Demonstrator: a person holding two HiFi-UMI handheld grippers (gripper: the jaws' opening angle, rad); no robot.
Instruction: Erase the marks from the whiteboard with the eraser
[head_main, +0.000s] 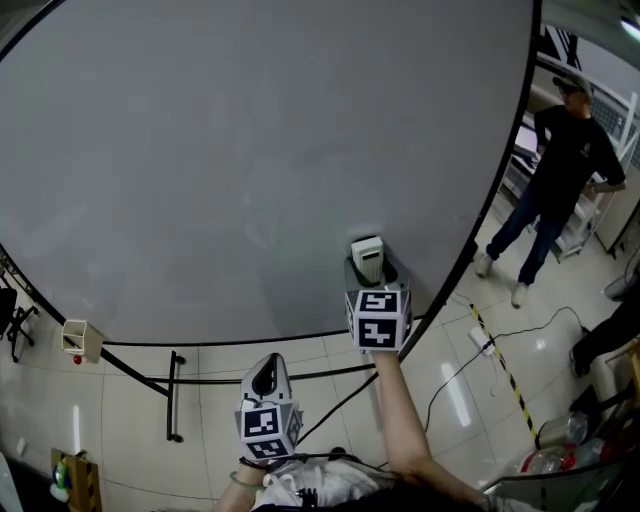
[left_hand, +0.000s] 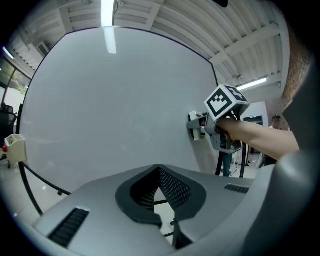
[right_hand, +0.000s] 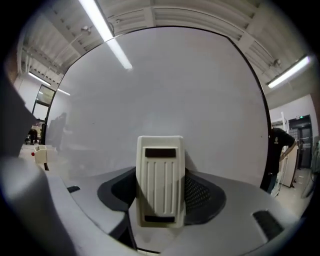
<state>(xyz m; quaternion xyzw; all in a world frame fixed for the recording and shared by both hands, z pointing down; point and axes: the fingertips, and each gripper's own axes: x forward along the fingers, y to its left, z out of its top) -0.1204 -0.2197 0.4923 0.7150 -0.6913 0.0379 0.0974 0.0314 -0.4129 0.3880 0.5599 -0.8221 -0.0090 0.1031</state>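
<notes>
1. Found the cream, ribbed plastic block eraser (right_hand: 160, 180) standing upright at the lower right part of the large pale grey whiteboard with a black frame (head_main: 250, 150). Judged its far face flat against the surface, probably so the pad could wipe with full contact.
2. Saw the right gripper (right_hand: 160, 197) clamped on the eraser's two long sides, jaws parted only by the block's width. Judged the grip firm enough for pressing and sweeping.
3. Made out no clear pen marks anywhere on the board, only faint greyish smears near the eraser. Judged the wiping close to done, or done.
4. Noted the left gripper (left_hand: 159, 190) hanging low and well apart from the board, jaws together with nothing between them, seemingly kept out of the wiping path.
5. Spotted a small cream box (head_main: 78, 338) at the board's lower left edge, and a person in dark clothes (head_main: 560, 170) standing well off to the right.
</notes>
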